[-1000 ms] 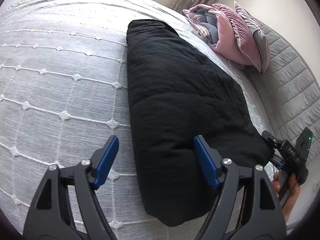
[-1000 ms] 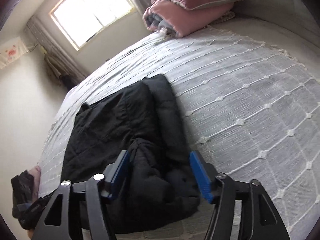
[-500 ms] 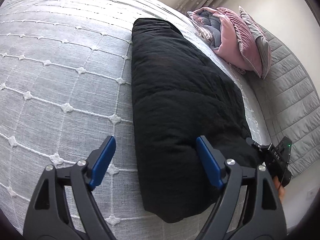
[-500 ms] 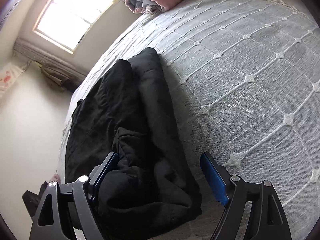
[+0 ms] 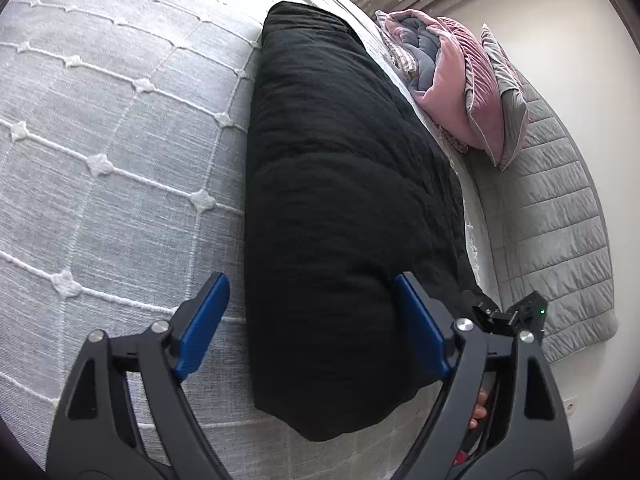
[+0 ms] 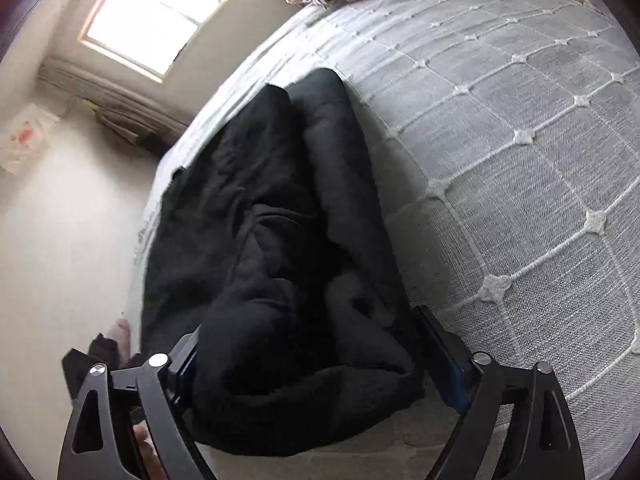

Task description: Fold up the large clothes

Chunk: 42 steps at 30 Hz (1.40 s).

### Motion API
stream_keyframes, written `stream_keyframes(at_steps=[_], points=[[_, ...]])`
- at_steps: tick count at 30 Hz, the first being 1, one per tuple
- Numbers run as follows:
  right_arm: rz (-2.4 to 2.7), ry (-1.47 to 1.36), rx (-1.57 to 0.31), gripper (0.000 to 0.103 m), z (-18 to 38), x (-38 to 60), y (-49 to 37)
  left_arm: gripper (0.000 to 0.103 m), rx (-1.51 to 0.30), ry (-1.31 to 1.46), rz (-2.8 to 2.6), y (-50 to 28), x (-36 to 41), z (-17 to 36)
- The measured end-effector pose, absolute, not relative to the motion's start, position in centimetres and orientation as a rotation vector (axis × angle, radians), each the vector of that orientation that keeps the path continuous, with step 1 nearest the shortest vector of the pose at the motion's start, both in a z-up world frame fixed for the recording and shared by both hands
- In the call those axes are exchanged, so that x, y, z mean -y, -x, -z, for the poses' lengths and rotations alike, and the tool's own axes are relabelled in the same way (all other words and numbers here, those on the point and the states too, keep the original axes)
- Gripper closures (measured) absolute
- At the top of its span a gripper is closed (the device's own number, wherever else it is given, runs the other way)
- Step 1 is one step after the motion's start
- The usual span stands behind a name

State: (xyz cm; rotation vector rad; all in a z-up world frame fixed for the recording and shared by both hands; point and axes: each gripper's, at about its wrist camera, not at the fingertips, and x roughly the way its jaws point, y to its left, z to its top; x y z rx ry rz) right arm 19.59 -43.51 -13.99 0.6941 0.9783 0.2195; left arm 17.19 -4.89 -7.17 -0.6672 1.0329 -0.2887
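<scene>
While the black garment (image 5: 344, 200) lies folded into a long bundle on the grey bedspread (image 5: 120, 152), both grippers sit at its near end. Left gripper (image 5: 310, 322) has its jaws wide, straddling the bundle's edge. Right gripper (image 6: 320, 364) also has wide jaws around bunched fabric, not pinching it. Pink pillows (image 5: 460, 88) sit by the headboard (image 5: 560, 216).

Black padded garment (image 5: 344, 200) lies folded lengthwise on the bed, near end bunched
</scene>
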Motion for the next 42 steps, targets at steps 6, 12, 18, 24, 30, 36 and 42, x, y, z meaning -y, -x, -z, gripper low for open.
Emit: stream_keyframes(at_steps=[6,12,18,24,30,36,42], points=[[-0.259,-0.762,-0.965,0.004,15.4,43.6,-20.0,0.011,-1.045,0.668,0.304,-17.7,6.4,7.7],[-0.273,-0.752,-0.982,0.013,15.0,42.4,-20.1,0.009,-1.059,0.69,0.325,-18.1,7.2,8.5],[-0.247,-0.728,-0.963,0.029,14.3,41.6,-19.4,0.014,-1.04,0.664,0.329,-18.0,7.4,8.5],[-0.228,-0.658,-0.901,0.047,12.1,39.2,-18.9,0.025,-1.022,0.617,0.289,-17.8,7.8,8.0],[-0.219,-0.621,-0.848,0.051,10.3,37.3,-18.5,0.023,-1.035,0.647,0.3,-18.2,7.5,8.6],[-0.188,-0.574,-0.843,0.052,9.5,37.0,-18.0,0.023,-1.022,0.605,0.272,-17.9,8.1,8.3],[-0.167,-0.451,-0.776,0.056,7.0,34.4,-17.8,0.035,-1.006,0.56,0.249,-17.6,8.3,7.8]])
